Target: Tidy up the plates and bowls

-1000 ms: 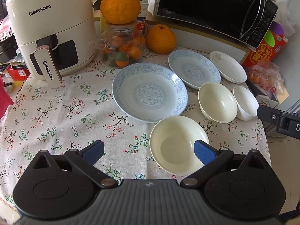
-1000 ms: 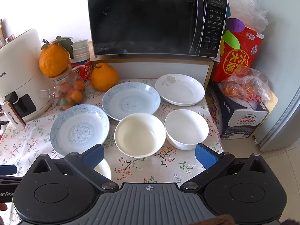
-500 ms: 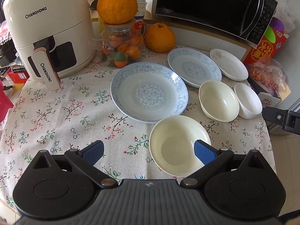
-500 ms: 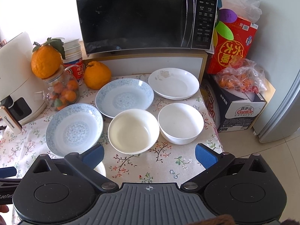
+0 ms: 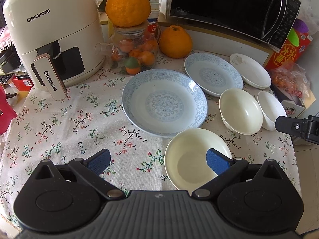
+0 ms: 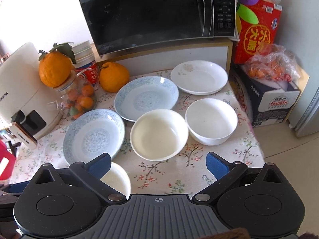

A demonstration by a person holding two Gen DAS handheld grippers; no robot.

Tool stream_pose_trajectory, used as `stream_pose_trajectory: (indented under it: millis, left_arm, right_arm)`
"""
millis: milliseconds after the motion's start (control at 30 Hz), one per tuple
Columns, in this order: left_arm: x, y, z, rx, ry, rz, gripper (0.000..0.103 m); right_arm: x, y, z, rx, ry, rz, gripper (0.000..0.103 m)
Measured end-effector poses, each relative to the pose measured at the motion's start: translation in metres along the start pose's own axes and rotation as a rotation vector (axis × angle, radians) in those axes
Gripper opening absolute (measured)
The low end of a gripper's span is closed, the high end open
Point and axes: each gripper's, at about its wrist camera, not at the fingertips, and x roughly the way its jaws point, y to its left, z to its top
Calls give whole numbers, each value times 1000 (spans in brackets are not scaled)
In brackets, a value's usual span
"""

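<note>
On the floral tablecloth lie two blue-patterned plates (image 5: 163, 103) (image 5: 213, 73), a white plate (image 5: 250, 70), two cream bowls (image 5: 189, 159) (image 5: 240, 111) and a white bowl (image 5: 271, 109). My left gripper (image 5: 157, 160) is open and empty, its right pad above the near cream bowl. My right gripper (image 6: 157, 163) is open and empty, hovering just before the middle cream bowl (image 6: 159, 134) and the white bowl (image 6: 211, 122). The right wrist view also shows both blue plates (image 6: 93, 135) (image 6: 146, 97) and the white plate (image 6: 199, 77).
A cream air fryer (image 5: 53, 37) stands at the left. A glass jar of small oranges (image 5: 133, 53) carries a big orange (image 5: 127, 6); another orange (image 5: 175, 41) sits beside it. A microwave (image 6: 155, 14) is behind. Red box (image 6: 257, 33) and fruit bag (image 6: 273, 63) are right.
My right gripper has moved forward and tilted, so the bowls look nearer and the microwave leans. My left gripper has barely shifted. No dish has moved.
</note>
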Motion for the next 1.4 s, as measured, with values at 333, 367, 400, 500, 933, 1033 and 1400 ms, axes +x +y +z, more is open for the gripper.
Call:
stream_pose_trajectory:
  millis: [333,367,400,500,933,1033,1400]
  left_arm:
    - [24,19,21,-46,28,13,97]
    - [29,24,24,-61,41,8,96]
    - [35,30,29,-88,57,8,92]
    - [50,52,39,-181,82,19,87]
    - [113,78,57,-260,138,-15,53]
    - [127,79,57,-276,165,-16,51]
    - [150,73,63,-248,144,-74,41]
  right_arm:
    - [43,30,-1,42,108,114,46]
    - [48,37,1,16,107,96,47]
    - [54,43,2,1,113,86,47]
    - [72,50,3,-8,148,78,49]
    - [143,55,6,123,248,49,49]
    - [159,53,5,130,266,18,49]
    - [180,54,5,170,197,15,27]
